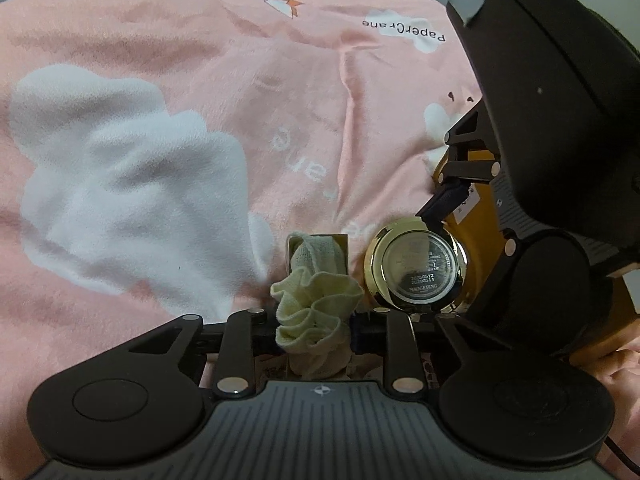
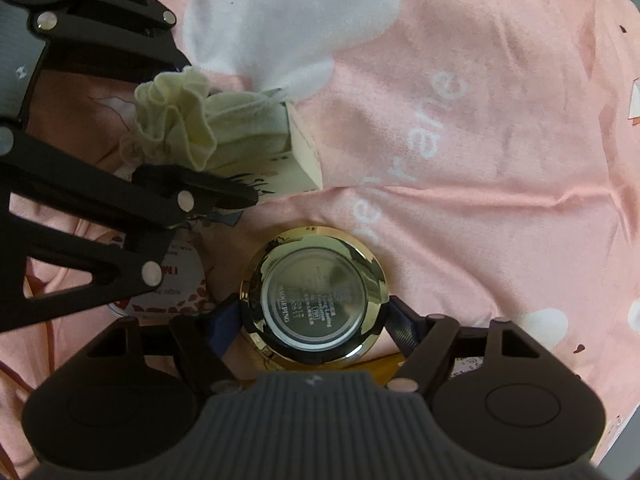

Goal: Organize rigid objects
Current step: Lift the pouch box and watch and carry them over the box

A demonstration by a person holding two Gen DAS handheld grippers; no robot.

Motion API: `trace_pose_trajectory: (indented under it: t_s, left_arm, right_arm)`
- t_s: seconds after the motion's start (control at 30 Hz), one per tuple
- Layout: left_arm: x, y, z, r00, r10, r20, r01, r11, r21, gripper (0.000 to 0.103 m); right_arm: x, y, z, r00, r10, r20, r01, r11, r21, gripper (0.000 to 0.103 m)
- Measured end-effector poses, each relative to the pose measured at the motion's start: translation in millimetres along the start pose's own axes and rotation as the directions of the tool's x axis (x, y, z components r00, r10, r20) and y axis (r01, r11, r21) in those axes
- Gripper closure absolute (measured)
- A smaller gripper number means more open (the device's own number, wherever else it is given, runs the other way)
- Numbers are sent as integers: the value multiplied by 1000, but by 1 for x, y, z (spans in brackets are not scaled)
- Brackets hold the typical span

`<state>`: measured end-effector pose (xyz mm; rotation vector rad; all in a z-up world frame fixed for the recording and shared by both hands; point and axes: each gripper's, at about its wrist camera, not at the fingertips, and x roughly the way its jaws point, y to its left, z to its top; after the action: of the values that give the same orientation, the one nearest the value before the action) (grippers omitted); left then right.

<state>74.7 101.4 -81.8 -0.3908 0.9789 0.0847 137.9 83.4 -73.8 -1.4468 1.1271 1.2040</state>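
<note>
My right gripper is shut on a round gold compact, its black underside with a label facing the camera; it also shows in the left wrist view, where the right gripper reaches in from the right. My left gripper is shut on a pale yellow ruffled cloth pouch that lies on a cream box. In the right wrist view the pouch, the box and the left gripper sit at upper left.
Everything rests on a pink blanket with white cloud prints and lettering. A yellow box lies under the right gripper. A round white-and-red labelled lid lies beneath the left gripper's arm.
</note>
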Motion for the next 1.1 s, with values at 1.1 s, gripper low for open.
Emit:
trace_pose_trajectory:
  t_s: [1.1]
  left_arm:
    - [-97, -110, 48, 947, -197, 256, 138, 963, 231, 74]
  right_arm:
    - [-156, 2, -155, 915, -323, 243, 215, 898, 384, 29]
